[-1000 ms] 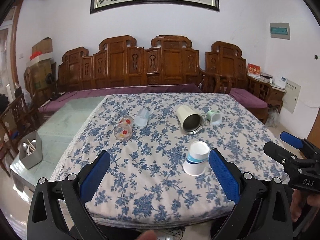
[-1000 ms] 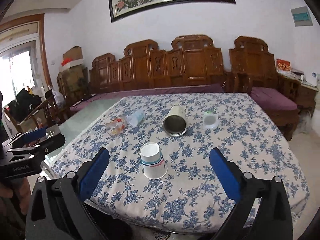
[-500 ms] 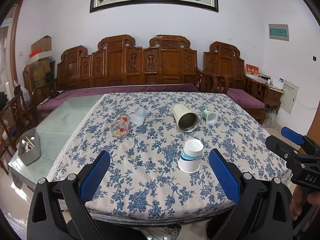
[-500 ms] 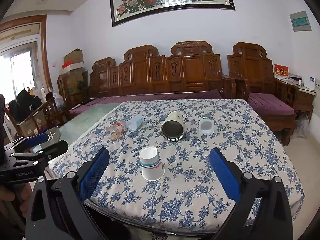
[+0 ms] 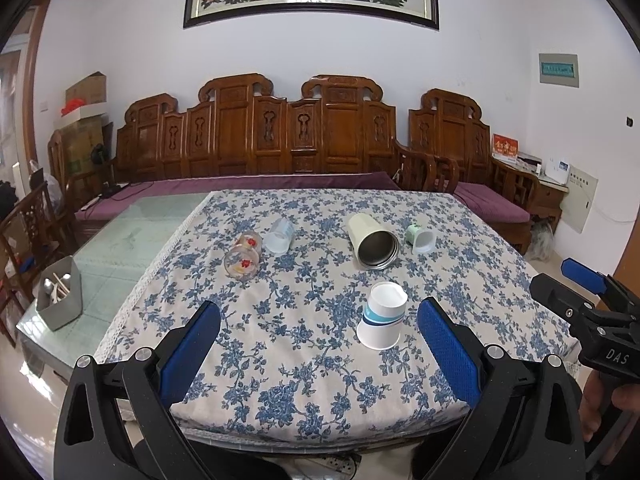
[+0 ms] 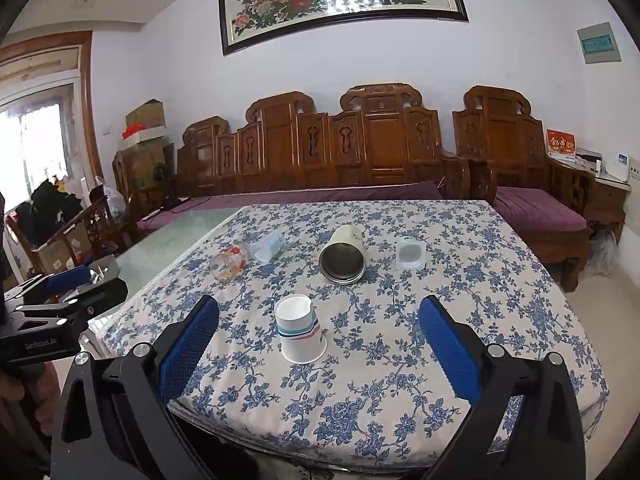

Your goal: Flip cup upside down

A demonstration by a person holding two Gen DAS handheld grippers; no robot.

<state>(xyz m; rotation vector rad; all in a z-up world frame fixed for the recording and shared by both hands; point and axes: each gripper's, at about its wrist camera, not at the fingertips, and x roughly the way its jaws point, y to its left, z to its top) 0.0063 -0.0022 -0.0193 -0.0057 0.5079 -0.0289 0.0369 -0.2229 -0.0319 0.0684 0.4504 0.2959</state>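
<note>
Paper cup (image 5: 382, 316) with blue and teal bands stands mouth-down on the blue-flowered tablecloth (image 5: 304, 364), near the front edge of the table and a little right of centre in the left wrist view; in the right wrist view the same cup (image 6: 300, 328) sits left of centre. Its wide rim rests on the cloth and its closed base faces up, so by the look of it this cup is already inverted.

Farther back, four other vessels lie on their sides: a glass tumbler with red flowers (image 5: 243, 256) at far left, a clear plastic cup (image 5: 279, 235) just beside it, a cream steel-lined tumbler (image 5: 374, 242) with its open mouth toward the cameras, and a small green-and-white cup (image 5: 420, 238) at far right.

Left gripper (image 5: 320, 354) is spread wide, nothing between its blue pads (image 5: 448, 350), and it hangs off the near edge of the table. Right gripper (image 6: 320, 354) is likewise spread and holds nothing.

My judgement: the flip of the paper cup looks finished, and both tools are clear of it. If more cups are to be turned, the steel-lined tumbler is the nearest candidate. That would call for reaching forward over the paper cup without knocking it, closing the fingers across the tumbler's round wall, then rotating the wrist to set the mouth down.
</note>
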